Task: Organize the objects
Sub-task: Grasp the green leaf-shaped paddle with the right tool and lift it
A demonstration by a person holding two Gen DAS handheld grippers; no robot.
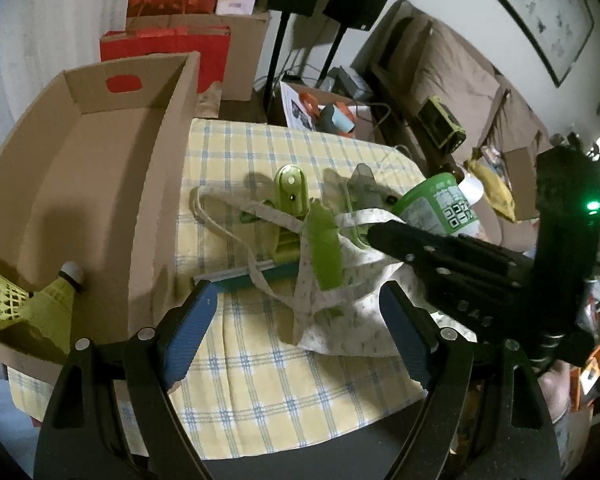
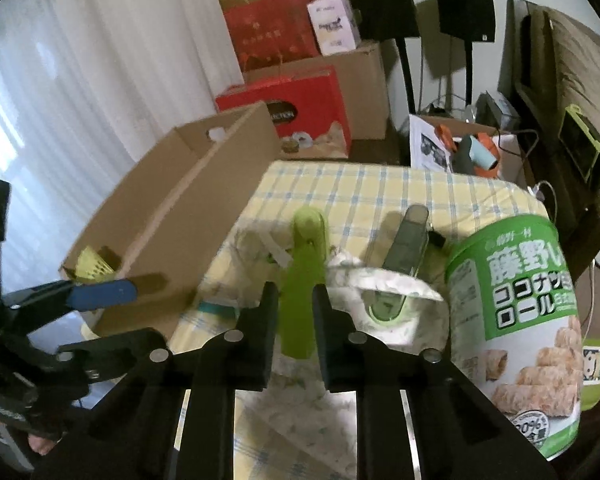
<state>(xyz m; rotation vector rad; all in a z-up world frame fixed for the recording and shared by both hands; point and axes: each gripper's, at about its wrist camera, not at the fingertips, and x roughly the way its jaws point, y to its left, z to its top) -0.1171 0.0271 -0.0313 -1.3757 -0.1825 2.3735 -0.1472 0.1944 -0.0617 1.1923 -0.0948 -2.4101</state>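
In the right wrist view my right gripper [image 2: 296, 320] is shut on a lime green clip [image 2: 304, 264], whose body runs up from between the black fingers. The clip [image 1: 290, 196] lies among the straps of a white patterned cloth bag [image 1: 352, 320] on the checked tablecloth [image 1: 260, 380]. My right gripper [image 1: 380, 240] comes in from the right over the bag. A grey clip [image 2: 408, 236] lies just to its right. My left gripper [image 1: 296, 332] stands open above the bag's near edge, its blue pads [image 1: 188, 332] touching nothing.
An open cardboard box [image 1: 156, 184] with yellow shuttlecocks [image 1: 28, 300] stands on the left of the table. A green snack can [image 2: 516, 312] stands at the right, close to my right gripper. A teal bar [image 1: 236, 280] lies under the bag's straps. Boxes, speaker stands and a sofa lie beyond.
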